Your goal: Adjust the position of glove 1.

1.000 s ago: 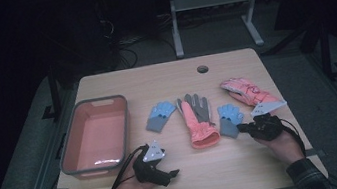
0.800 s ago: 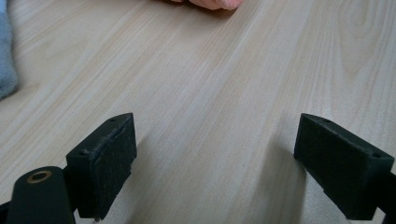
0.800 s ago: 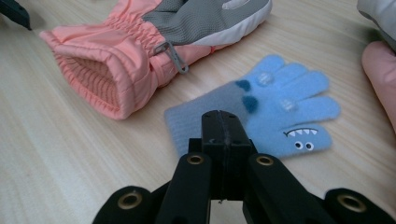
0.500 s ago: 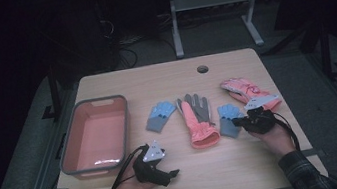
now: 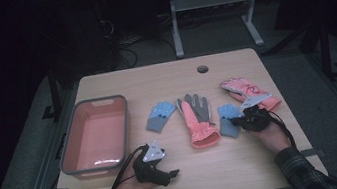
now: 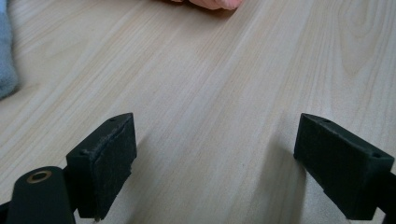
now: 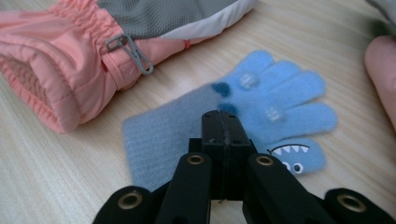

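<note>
right gripper (image 7: 223, 116) moved onto blue glove (image 7: 261, 107), fingers clenched, tips hiding contact | left gripper (image 6: 215, 163) fingers released

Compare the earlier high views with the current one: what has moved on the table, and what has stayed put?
The right gripper slid leftward from beside the pink ski glove to the small blue knitted glove, its jaws shut, with no visible pinch of the fabric. The left gripper, the salmon plastic bin and the other gloves stayed in place.
</note>
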Action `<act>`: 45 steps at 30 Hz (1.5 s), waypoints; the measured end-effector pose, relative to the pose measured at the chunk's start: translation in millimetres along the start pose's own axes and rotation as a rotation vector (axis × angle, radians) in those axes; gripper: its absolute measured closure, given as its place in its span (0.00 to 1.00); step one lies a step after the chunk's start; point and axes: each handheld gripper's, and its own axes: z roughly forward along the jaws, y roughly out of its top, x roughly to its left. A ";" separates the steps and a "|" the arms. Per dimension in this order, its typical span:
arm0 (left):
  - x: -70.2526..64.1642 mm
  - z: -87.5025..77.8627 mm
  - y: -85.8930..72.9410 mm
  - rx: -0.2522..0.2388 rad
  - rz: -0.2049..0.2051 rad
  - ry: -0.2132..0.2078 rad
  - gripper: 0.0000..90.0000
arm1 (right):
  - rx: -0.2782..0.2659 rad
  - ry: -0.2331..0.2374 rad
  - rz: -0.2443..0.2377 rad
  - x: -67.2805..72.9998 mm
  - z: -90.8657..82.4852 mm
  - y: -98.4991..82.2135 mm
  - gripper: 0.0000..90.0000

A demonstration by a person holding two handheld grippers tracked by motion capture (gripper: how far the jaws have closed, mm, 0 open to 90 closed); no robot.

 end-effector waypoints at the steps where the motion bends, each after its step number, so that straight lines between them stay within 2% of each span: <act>1: 0.0 -0.1 0.0 0.000 0.001 0.000 0.14 | 0.000 0.000 0.000 0.0 0.0 0.0 1.00; 4: 0.0 -0.1 0.0 0.000 0.001 0.000 0.14 | 0.026 -0.002 -0.007 -0.8 3.8 -1.9 1.00; 23: 0.0 -0.1 0.0 0.001 0.001 0.000 0.14 | 0.050 0.012 -0.015 4.3 -1.0 -6.6 1.00; 34: 0.0 -0.2 -0.3 0.000 0.002 0.000 0.14 | 0.067 0.032 -0.020 16.9 -10.1 -14.1 1.00; 45: 0.0 0.1 -0.5 -0.004 0.001 0.000 0.14 | 0.081 0.072 -0.043 34.9 -17.7 -21.6 1.00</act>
